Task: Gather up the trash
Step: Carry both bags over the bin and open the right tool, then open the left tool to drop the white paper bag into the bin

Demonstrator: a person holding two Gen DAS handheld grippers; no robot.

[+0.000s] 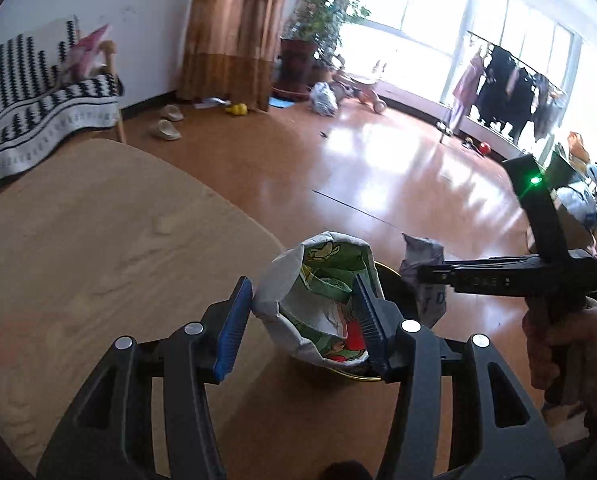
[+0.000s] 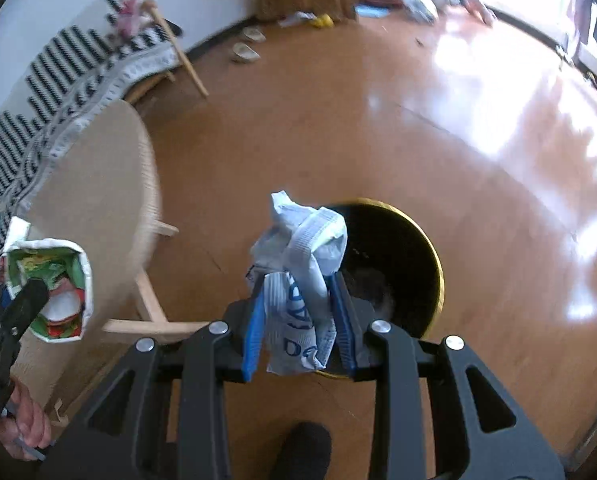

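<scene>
Left hand-held gripper (image 1: pixel 302 320): black frame, blue ribbed pads, silver round pins. Right hand-held gripper (image 2: pixel 300 330): same black frame and blue pads; a green light glows on its black body in the left wrist view. Carton (image 1: pixel 318 300): white outside, printed inside in green, red and yellow cartoon pattern. Crumpled wrapper (image 2: pixel 302 264): pale grey-white with fine stripes and blue lettering. Bin (image 2: pixel 394 264): black interior, gold rim. Tabletop (image 1: pixel 98 232): light wood grain. Floor (image 1: pixel 338 184): glossy orange-brown. Blanket (image 1: pixel 22 92): black-and-white zigzag, patterned white border. Curtain (image 1: pixel 234 28): brown, darker lower band.
</scene>
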